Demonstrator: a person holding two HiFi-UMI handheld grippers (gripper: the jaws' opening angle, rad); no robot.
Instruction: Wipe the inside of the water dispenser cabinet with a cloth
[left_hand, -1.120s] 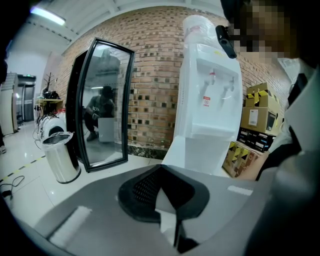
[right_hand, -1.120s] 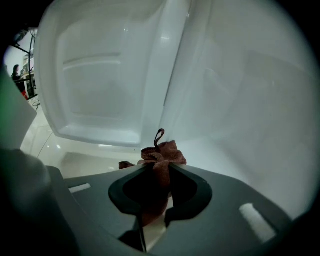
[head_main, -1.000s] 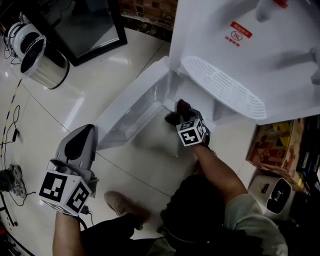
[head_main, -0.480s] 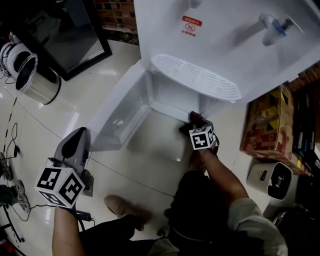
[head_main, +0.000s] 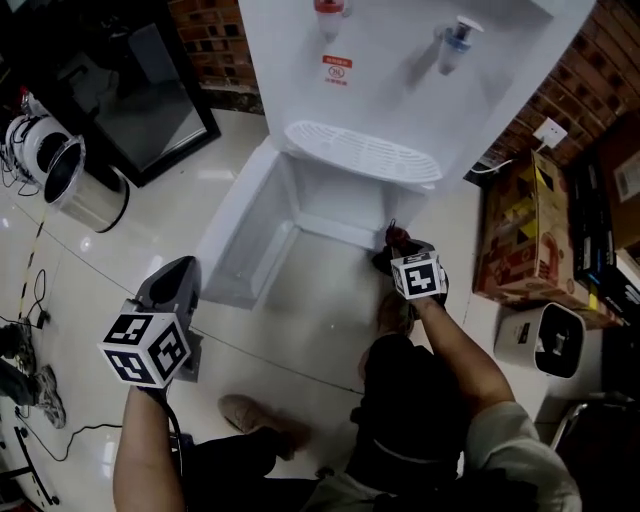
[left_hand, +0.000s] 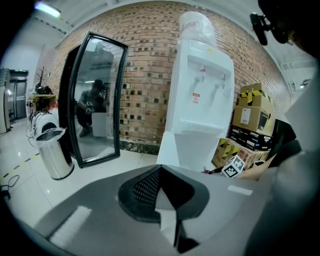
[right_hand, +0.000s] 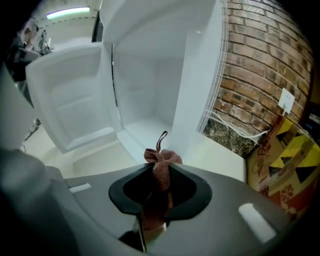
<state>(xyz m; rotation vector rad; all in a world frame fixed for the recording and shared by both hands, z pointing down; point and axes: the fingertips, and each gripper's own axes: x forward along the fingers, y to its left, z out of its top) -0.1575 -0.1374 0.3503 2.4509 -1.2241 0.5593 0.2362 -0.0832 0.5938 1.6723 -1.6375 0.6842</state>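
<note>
The white water dispenser (head_main: 400, 70) stands against a brick wall, its lower cabinet (head_main: 335, 205) open and the door (head_main: 235, 235) swung out to the left. My right gripper (head_main: 393, 243) is at the cabinet's right front corner, low near the floor, shut on a crumpled reddish-brown cloth (right_hand: 161, 167) that pokes up between the jaws. In the right gripper view the empty white cabinet inside (right_hand: 145, 95) lies just ahead. My left gripper (head_main: 182, 268) hangs over the floor left of the door, shut and empty; its view shows the dispenser (left_hand: 200, 100) from a distance.
A steel bin (head_main: 85, 190) and a black-framed mirror (head_main: 150, 100) stand at the left. Cardboard boxes (head_main: 525, 230) and a small white appliance (head_main: 555, 345) crowd the right. Cables (head_main: 30, 290) lie on the tiled floor at the far left. The person's shoe (head_main: 255, 415) is below.
My right gripper has carried the cloth from the middle of the cabinet's opening rightward to its right front corner. The head view has lifted, showing more of the dispenser. The left gripper hardly moved.
</note>
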